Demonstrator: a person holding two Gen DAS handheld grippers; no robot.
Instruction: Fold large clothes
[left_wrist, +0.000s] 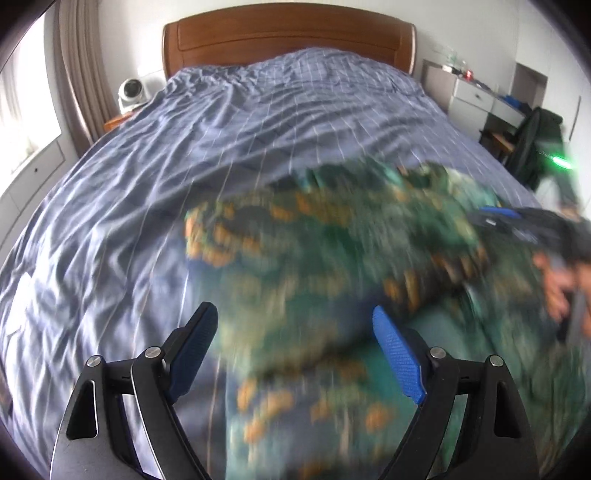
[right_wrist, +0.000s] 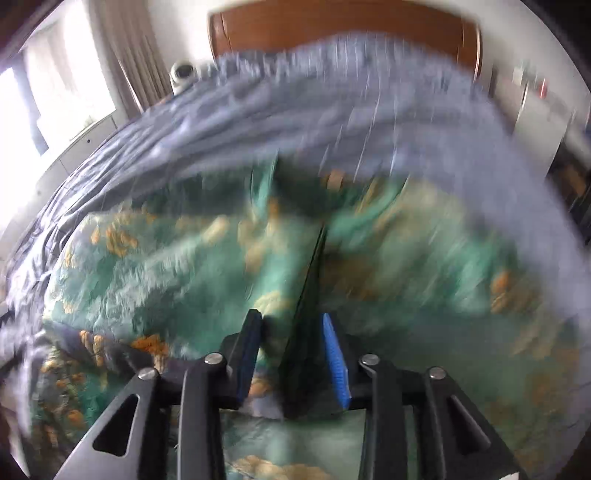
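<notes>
Left gripper (left_wrist: 295, 325) jaws apart, empty; right gripper (right_wrist: 291, 325) seemingly clamps the blurred green garment (right_wrist: 155, 266).

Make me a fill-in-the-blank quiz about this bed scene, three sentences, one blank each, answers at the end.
1. The garment with the green and orange print lies on a ____ striped sheet.
2. The left claw is ____, with nothing between its fingers.
3. The headboard at the far end of the bed is made of ____.

Missing words: blue; open; wood
</notes>
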